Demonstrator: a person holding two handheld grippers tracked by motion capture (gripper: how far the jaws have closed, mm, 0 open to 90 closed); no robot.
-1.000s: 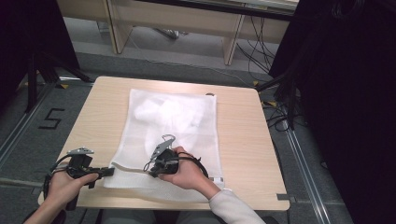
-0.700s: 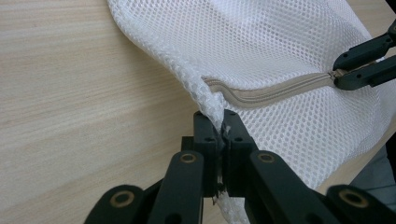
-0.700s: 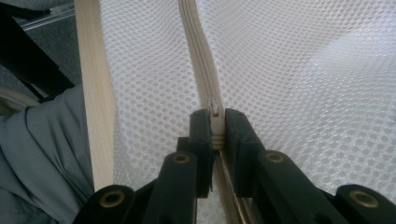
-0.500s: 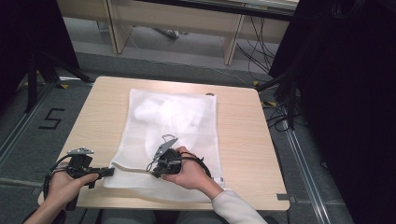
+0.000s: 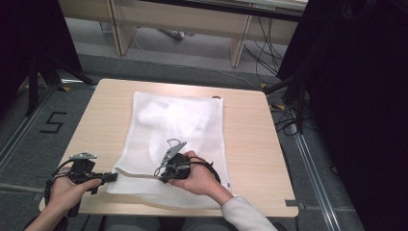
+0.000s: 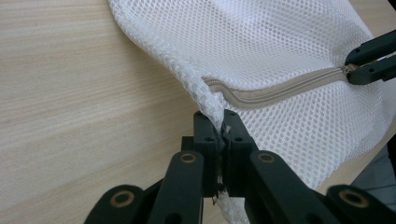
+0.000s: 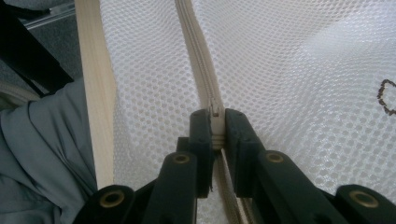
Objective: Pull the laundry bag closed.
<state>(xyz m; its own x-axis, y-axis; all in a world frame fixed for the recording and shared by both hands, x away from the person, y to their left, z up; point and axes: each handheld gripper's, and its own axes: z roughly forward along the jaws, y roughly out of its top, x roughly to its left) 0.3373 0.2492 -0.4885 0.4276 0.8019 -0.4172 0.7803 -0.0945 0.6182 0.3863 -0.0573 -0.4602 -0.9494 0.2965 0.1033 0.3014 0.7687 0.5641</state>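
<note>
White mesh laundry bag (image 5: pixel 178 139) lies flat on the wooden table (image 5: pixel 250 159), long axis running away from the person, near edge close to the table's front edge. Something white and bunched shows through the mesh in the far half.

Left gripper (image 5: pixel 111 176): held level at the bag's near left corner, jaws pointing along the near edge toward the right hand. In the left gripper view the left gripper (image 6: pixel 219 135) has its jaws closed on the bag's rolled corner seam; the mesh edge runs up out of the pinch and down between the jaw bases. The beige zipper (image 6: pixel 280 91) starts just beyond the tips and runs off to the right, where the other gripper's tips (image 6: pixel 353 69) meet it.

Right gripper (image 5: pixel 163 177): over the bag's near portion, jaws pointing toward the left gripper. In the right gripper view the right gripper (image 7: pixel 215 128) has its jaws clamped on the zipper slider (image 7: pixel 215 112), the zipper tape (image 7: pixel 198 56) continuing straight ahead from the tips. Table edge and grey trouser cloth (image 7: pixel 42 154) sit to the left of that view.
</note>
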